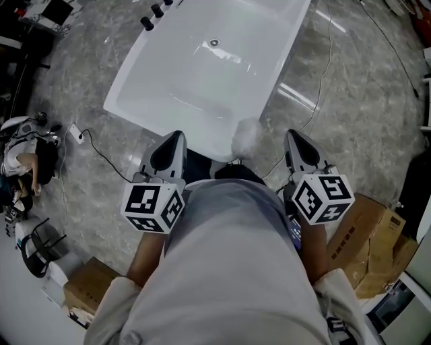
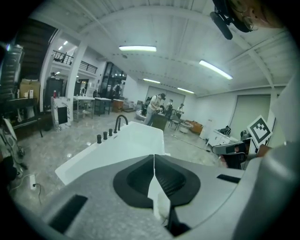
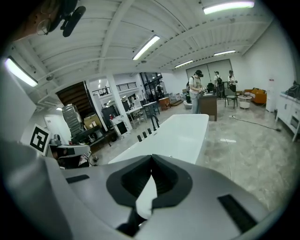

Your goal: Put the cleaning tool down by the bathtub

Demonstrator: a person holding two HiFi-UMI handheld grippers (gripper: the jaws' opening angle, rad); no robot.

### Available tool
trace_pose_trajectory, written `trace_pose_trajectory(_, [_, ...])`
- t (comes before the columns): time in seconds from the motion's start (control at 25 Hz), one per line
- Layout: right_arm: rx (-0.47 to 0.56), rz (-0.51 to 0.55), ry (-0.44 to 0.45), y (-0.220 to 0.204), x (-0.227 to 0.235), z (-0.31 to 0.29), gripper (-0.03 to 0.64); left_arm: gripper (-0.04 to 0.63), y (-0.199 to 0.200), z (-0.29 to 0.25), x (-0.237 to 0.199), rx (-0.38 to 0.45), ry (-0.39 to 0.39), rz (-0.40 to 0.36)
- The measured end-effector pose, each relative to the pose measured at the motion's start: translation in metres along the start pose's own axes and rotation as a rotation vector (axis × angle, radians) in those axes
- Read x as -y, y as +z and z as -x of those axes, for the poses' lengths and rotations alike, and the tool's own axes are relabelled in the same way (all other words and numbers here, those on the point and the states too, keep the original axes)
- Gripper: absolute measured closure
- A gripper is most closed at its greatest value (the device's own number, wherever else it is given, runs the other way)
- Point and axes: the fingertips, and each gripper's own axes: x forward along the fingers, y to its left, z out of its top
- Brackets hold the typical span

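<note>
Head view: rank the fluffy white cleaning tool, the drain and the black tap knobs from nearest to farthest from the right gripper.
1. Fluffy white cleaning tool, just left of the right gripper, at the bathtub corner.
2. Drain, up in the basin.
3. Black tap knobs, top left rim.

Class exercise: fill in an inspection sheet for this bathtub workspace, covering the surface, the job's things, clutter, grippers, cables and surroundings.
Surface: glossy grey marbled floor.
Job's things: white bathtub, empty; fluffy white cleaning tool lies by its near corner, in neither gripper.
Clutter: cardboard boxes on both sides of the person.
Grippers: left gripper and right gripper both shut, fingers together, nothing between.
Cables: black cable from a power strip left of the tub; thin cable on its right.
Surroundings: open hall; people standing beyond the tub.
</note>
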Motion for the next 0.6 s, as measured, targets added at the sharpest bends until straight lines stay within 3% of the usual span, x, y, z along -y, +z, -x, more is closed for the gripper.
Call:
trace_pose_trajectory(0.4, [-0.059, -0.019, 0.029, -0.015, -0.010, -0.006, 0.606, 0.591, -0.017, 0.002, -0.011, -0.050, 0.012, 0.085])
trace_pose_trajectory(0.6, [-0.084, -0.008, 0.069, -0.019, -0.022, -0.012, 0.606, 0.591, -0.022, 0.000, -0.007, -0.072, -0.008, 0.061])
